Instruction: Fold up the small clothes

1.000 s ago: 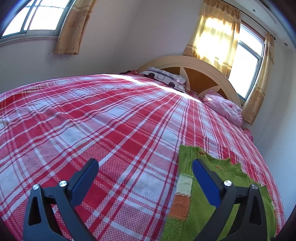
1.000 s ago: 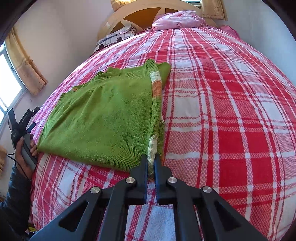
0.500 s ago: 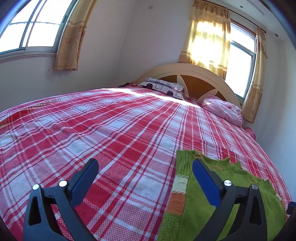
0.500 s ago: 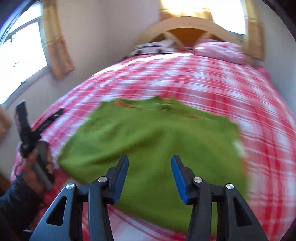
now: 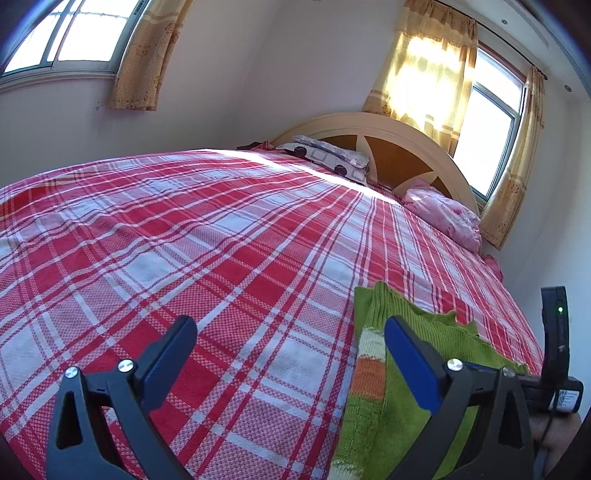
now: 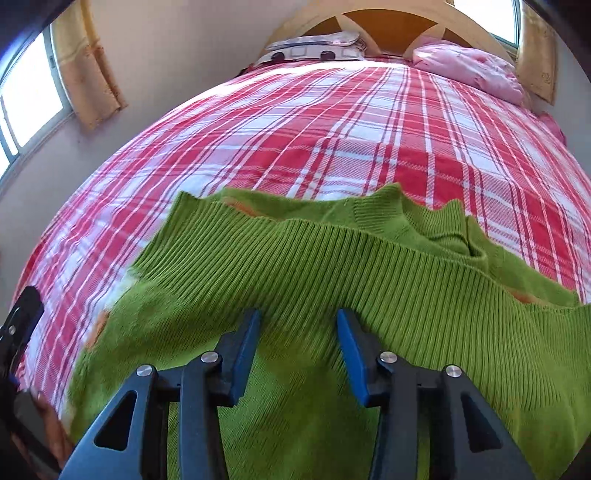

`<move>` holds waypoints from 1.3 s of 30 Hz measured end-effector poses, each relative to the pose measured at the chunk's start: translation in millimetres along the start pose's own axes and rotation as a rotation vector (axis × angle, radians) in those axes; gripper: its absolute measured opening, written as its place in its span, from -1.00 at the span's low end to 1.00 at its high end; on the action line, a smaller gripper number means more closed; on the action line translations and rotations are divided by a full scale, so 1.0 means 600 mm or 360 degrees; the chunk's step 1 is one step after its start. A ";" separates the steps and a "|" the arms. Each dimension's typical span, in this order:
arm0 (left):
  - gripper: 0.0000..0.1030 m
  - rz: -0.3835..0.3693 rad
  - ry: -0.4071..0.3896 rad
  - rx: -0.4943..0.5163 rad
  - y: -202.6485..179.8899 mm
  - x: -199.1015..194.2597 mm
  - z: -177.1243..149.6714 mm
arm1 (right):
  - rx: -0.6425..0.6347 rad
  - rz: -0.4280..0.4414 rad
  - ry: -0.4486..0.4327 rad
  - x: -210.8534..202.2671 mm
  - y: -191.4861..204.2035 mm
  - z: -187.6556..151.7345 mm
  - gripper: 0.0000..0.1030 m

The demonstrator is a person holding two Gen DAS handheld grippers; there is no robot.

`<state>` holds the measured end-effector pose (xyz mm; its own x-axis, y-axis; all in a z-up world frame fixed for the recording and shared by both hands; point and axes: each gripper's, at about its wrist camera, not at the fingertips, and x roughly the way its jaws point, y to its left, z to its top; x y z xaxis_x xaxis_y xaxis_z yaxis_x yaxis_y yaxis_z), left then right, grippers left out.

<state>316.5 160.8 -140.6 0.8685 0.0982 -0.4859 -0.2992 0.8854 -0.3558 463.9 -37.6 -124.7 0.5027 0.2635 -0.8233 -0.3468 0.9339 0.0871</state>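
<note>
Plaid bedspread point(image 5: 221, 240), left gripper point(image 5: 291, 343) fingers spread beside green sweater point(image 6: 332, 277), right gripper point(image 6: 299, 332) fingers slightly narrowing, empty, over ribbed hem

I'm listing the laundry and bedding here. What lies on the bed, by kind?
Green knit sweater: 1
Pillows, one patterned, one pink: 2
Red plaid bedspread: 1
Total: 4

Both wrist cameras look low across the bed point(image 5: 221, 240) toward its headboard point(image 6: 388, 22).
</note>
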 end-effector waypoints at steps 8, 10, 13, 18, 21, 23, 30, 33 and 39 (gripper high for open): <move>1.00 0.0000 0.0039 -0.0056 0.013 0.006 0.000 | -0.0043 0.0032 -0.0183 -0.104 -0.003 -0.050 -0.03; 1.00 0.0001 0.0047 -0.0048 0.012 0.009 0.000 | -0.0052 0.0039 -0.0146 -0.121 -0.014 -0.075 -0.01; 1.00 0.0012 0.0063 -0.0019 0.006 0.012 -0.001 | -0.0083 -0.0078 -0.0082 -0.135 -0.036 -0.123 -0.01; 1.00 0.0018 0.0119 0.0019 0.000 0.023 -0.003 | -0.0035 -0.0175 -0.0144 -0.183 -0.093 -0.201 0.08; 1.00 0.0036 0.0148 0.0064 -0.009 0.029 -0.006 | 0.0035 -0.0157 -0.0154 -0.201 -0.131 -0.231 0.08; 1.00 0.0051 0.0159 0.0097 -0.014 0.032 -0.007 | 0.0102 -0.0086 -0.0169 -0.211 -0.153 -0.248 0.08; 1.00 0.0082 0.0204 0.0142 -0.020 0.039 -0.010 | 0.0357 -0.0078 -0.0251 -0.254 -0.232 -0.297 0.08; 1.00 0.0074 0.0229 0.0143 -0.019 0.042 -0.011 | 0.0339 -0.0103 -0.0241 -0.262 -0.233 -0.305 0.08; 1.00 0.0006 0.0391 0.0221 -0.027 0.058 -0.010 | 0.0070 -0.0303 -0.0250 -0.284 -0.166 -0.284 0.08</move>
<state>349.2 146.9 -156.7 0.7406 0.0038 -0.6720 -0.2306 0.9407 -0.2488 277.7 -216.6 -88.8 0.6739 0.1127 -0.7302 -0.2008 0.9790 -0.0342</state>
